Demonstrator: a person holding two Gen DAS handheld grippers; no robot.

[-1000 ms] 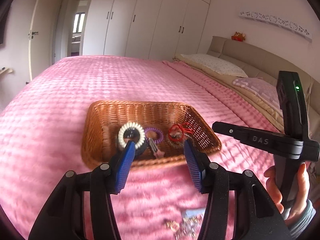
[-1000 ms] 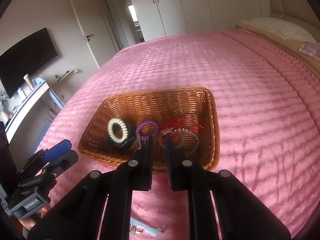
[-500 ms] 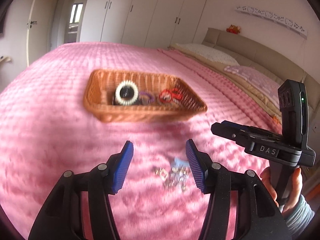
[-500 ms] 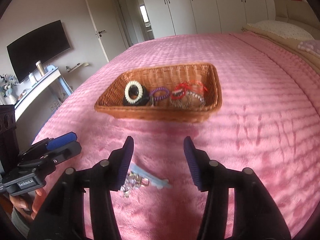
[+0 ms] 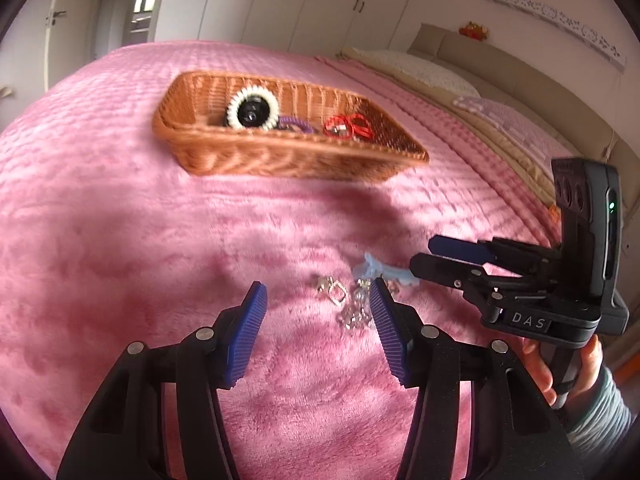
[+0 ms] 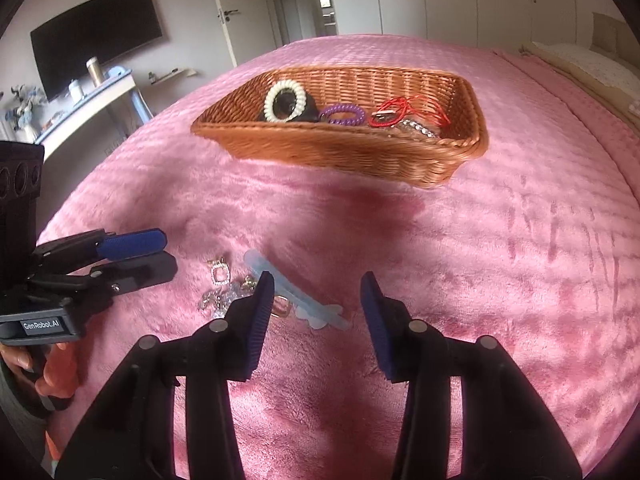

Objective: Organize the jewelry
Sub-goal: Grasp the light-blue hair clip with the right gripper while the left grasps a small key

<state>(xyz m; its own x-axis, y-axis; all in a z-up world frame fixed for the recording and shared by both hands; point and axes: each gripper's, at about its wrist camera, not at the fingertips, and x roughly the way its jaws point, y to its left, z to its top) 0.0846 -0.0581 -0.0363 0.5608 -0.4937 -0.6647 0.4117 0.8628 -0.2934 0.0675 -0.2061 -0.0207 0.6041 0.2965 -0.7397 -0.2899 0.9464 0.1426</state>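
A wicker basket [image 5: 288, 160] [image 6: 352, 152] on the pink bed holds a white and black coil tie [image 5: 251, 111] [image 6: 285, 101], a purple coil tie [image 6: 343, 114], a red cord bracelet [image 5: 348, 127] [image 6: 404, 114] and a silver chain [image 6: 416, 130]. On the blanket nearer me lie a pale blue hair clip [image 5: 386, 270] [image 6: 296, 292] and a pile of small metal earrings [image 5: 346, 300] [image 6: 222, 284]. My left gripper [image 5: 318, 308] is open and empty just above the earrings. My right gripper [image 6: 318, 300] is open and empty over the blue clip.
The pink blanket [image 5: 120, 240] covers the whole bed. Pillows and the headboard [image 5: 500, 92] lie to the right. A shelf with small items and a wall television [image 6: 96, 36] stand off the bed's left side. White wardrobes line the far wall.
Both grippers have drawn back from the basket and dropped towards the blanket. The right gripper went from nearly shut over the basket to open. The earrings and blue clip now sit between the fingers.
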